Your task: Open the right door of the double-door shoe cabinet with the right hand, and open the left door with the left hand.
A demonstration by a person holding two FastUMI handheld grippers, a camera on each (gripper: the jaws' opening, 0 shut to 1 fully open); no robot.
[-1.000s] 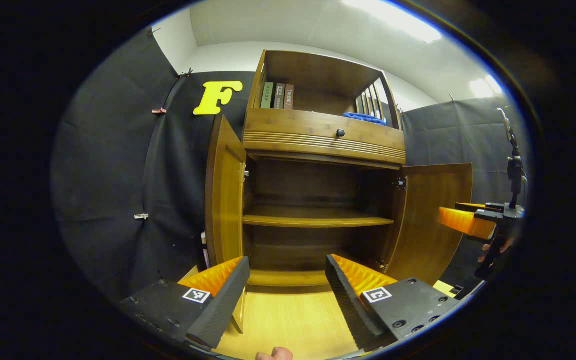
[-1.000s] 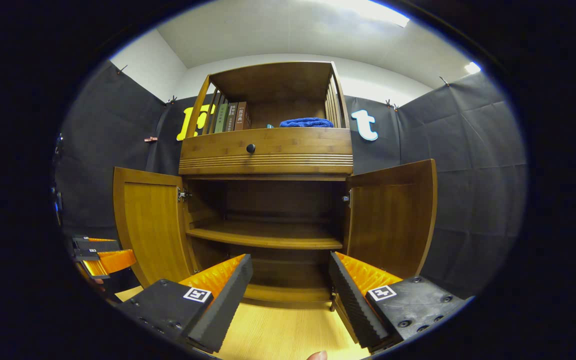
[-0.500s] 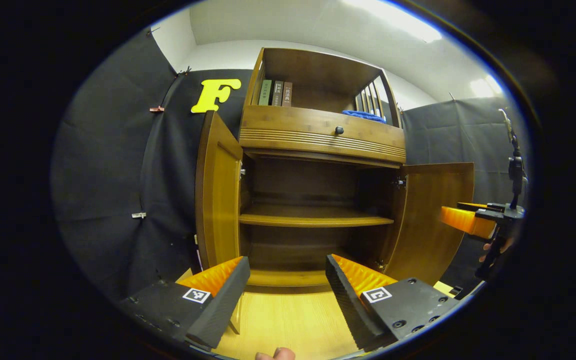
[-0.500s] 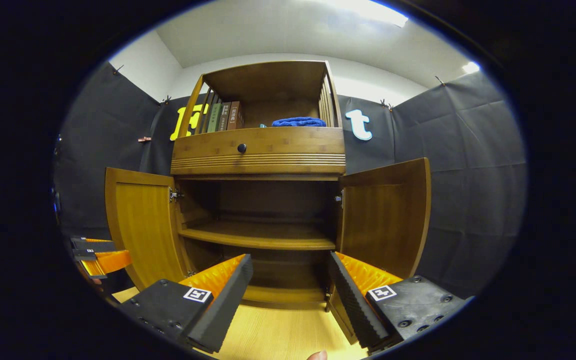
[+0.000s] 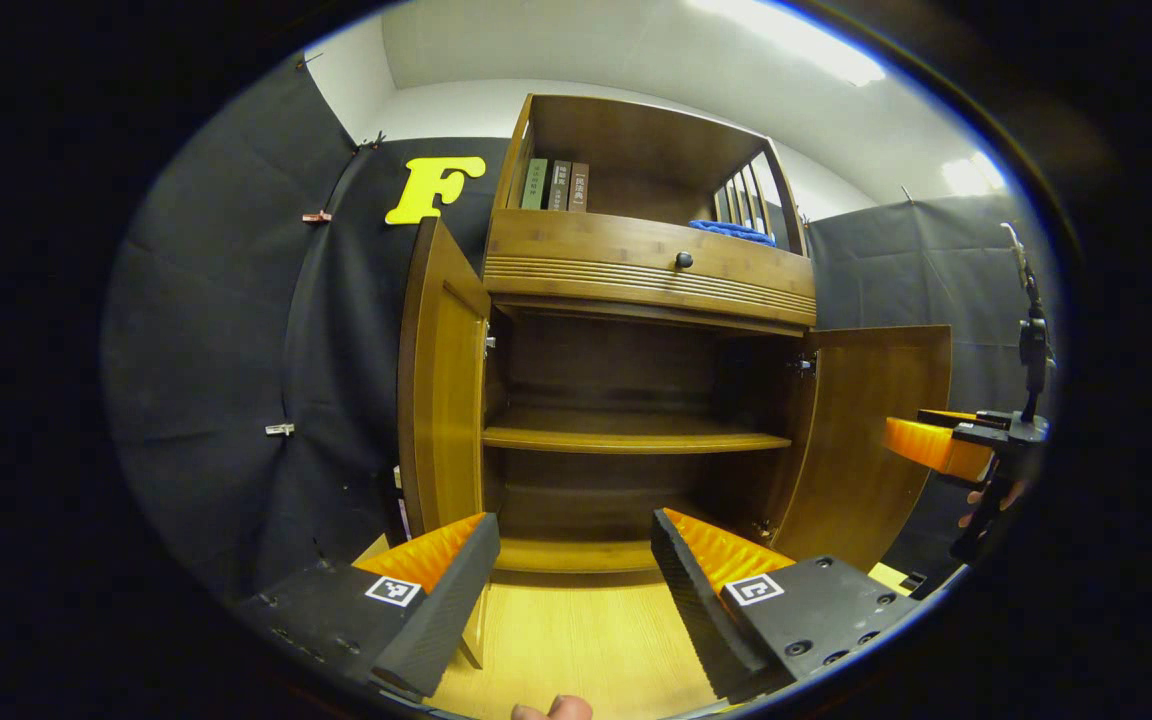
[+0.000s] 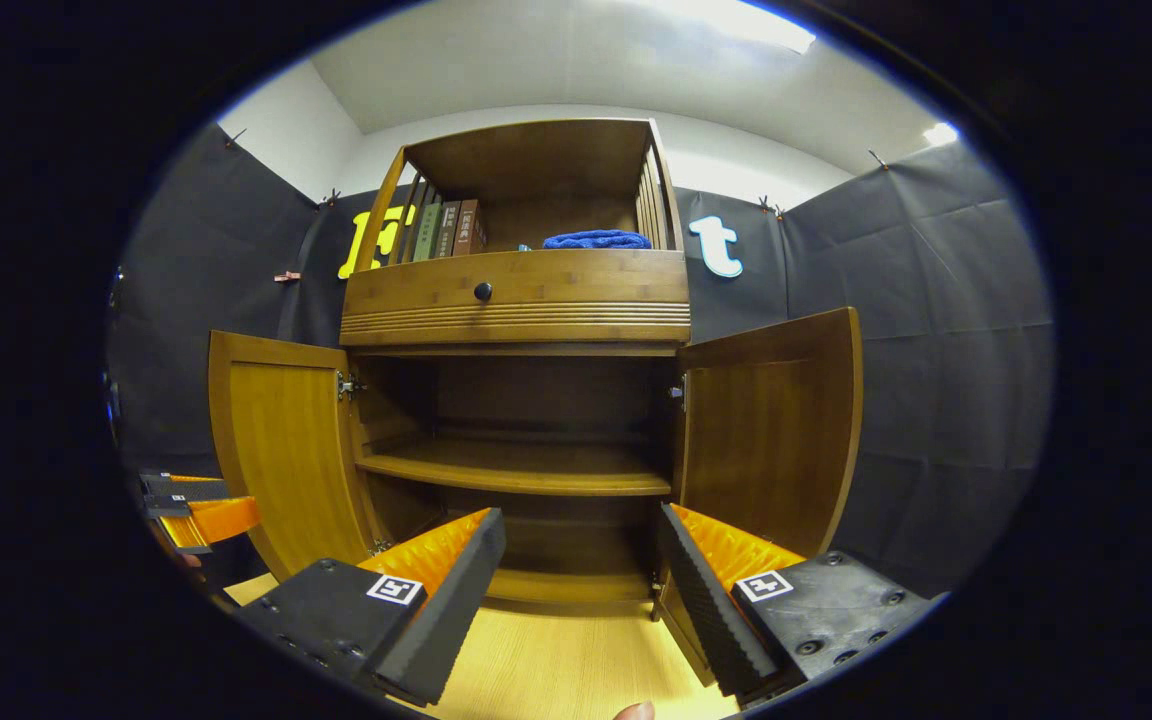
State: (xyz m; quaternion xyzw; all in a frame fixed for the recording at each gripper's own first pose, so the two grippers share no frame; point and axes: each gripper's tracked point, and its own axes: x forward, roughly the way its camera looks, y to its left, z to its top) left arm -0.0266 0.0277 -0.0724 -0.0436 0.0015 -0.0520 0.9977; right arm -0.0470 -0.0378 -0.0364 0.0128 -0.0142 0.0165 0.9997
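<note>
The wooden shoe cabinet (image 5: 646, 270) (image 6: 516, 300) stands before me with both lower doors swung wide. Its left door (image 5: 436, 400) (image 6: 281, 440) and right door (image 5: 866, 440) (image 6: 771, 430) both hang outward, showing a bare inner shelf (image 5: 626, 438) (image 6: 516, 475). My left gripper (image 5: 576, 590) is open, a short way in front of the cabinet, holding nothing. My right gripper (image 6: 581, 590) is open too, with empty space between its fingers. In the left gripper view the right gripper (image 5: 936, 445) shows beside the right door; in the right gripper view the left gripper (image 6: 201, 510) shows beside the left door.
A drawer with a dark knob (image 5: 683, 260) (image 6: 482, 291) sits above the doors. The open top shelf holds books (image 5: 556, 185) (image 6: 441, 230) and a folded blue cloth (image 5: 731, 230) (image 6: 596, 240). Light wooden floor (image 5: 576, 640) lies in front. Black cloth walls surround the cabinet.
The left door has swung a little wider than a second ago. Both grippers stay open and shift only slightly.
</note>
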